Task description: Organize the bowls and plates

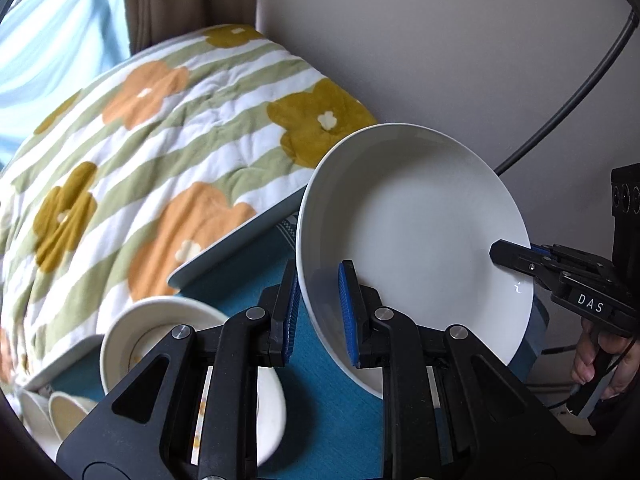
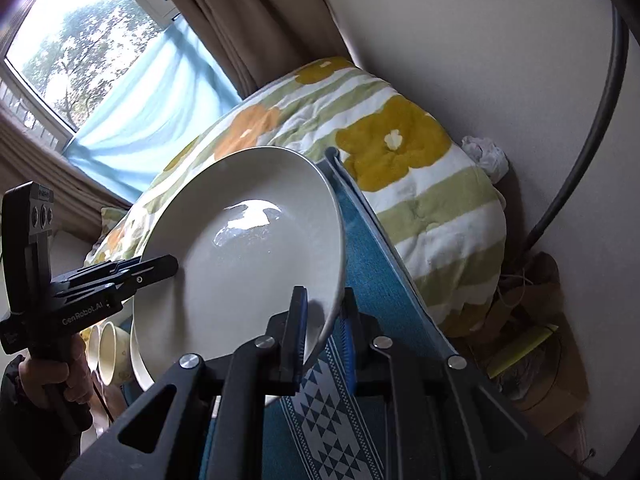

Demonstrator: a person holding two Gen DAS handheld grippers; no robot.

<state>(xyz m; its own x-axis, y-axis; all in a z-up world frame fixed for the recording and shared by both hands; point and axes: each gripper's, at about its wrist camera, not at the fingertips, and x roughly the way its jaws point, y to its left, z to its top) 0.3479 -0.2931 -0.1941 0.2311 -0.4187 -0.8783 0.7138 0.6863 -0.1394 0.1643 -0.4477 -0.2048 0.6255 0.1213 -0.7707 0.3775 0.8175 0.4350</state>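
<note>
While both grippers clamp its rim, the white plate hangs tilted above the blue table.
Small bowls sit low left; left gripper pinches the near edge; right gripper pinches the opposite edge; bare wall beyond.

Each camera sits behind its own gripper's fingers, angled steeply downward at close range. The left wrist view faces the white plate from its left rim, toward the wall. The right wrist view faces it from the opposite rim, toward the window. Both share the plate, the floral quilt and the blue cloth.
</note>
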